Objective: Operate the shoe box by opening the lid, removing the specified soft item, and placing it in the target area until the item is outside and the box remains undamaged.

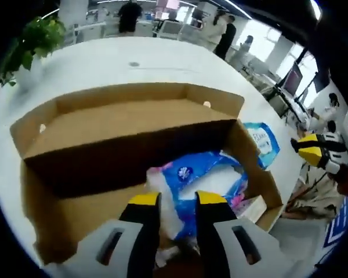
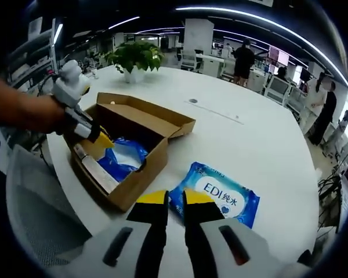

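Blue soft pack [image 1: 204, 174] inside open shoe box [image 1: 133, 124]

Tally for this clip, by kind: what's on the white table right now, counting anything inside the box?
Cardboard shoe box, lid open: 1
Blue soft packs: 2, one inside the box, one labelled EDI on the table beside the box
Flat white item along the box's inner wall: 1
Potted plant: 1
Total: 5

In the left gripper view the left gripper's [image 1: 178, 200] jaws cover the lower part of the blue-and-white soft pack [image 1: 200, 176] in the open shoe box [image 1: 93, 211], whose near wall is cut off. The pack's printing is too blurred to read, and whether the tips touch it is perhaps unclear
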Motion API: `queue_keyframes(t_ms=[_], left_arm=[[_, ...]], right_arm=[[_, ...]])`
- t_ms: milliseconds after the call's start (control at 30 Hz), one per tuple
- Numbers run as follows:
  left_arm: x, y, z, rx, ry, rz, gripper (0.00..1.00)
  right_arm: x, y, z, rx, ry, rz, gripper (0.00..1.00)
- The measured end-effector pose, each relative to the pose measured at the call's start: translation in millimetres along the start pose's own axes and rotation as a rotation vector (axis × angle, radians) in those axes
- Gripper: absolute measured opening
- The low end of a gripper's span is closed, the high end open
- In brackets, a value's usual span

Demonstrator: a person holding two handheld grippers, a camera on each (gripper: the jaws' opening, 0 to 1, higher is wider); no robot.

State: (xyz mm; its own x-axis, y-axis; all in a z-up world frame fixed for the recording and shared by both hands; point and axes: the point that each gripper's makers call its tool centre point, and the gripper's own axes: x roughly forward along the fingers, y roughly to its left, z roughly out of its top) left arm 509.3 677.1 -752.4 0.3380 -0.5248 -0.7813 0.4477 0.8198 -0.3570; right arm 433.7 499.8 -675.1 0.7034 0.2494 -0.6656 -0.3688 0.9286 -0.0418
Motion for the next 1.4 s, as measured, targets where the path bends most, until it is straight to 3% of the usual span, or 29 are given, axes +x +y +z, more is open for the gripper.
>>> queue_keyframes(t_ms=[100,167,267,633,933,1400], left_arm=[[3,4.5,-2.5,-0.005,0.012,0.007,0.17],[3,6.2,-3.5,-0.014,0.014,-0.002,0.06],[1,7.8,-5.4,-0.116,0.014,-0.028,0.00],[-16,32.3,-9.1,-0.091,0.002,0.000,0.00],[-30,51.0,-10.5,-0.111,-0.023,-0.015,0.00],[-28,63.0,-3.8,-0.133,-0.041,-0.021,0.00]], right_arm=[[0,2,-2.9,0.005,0.006,0.002,0.07],[0,2,-3.8,0.007,0.008,0.001,0.07],[1,2,-3.9,0.010,0.010,-0.005,0.08],[18,22,15.0,-0.015,-0.003,0.038,0.08],[45,60,33.2,-0.053,0.000,0.123,0.09],[89,93,44.8,-0.061,0.053,0.204,0.11]])
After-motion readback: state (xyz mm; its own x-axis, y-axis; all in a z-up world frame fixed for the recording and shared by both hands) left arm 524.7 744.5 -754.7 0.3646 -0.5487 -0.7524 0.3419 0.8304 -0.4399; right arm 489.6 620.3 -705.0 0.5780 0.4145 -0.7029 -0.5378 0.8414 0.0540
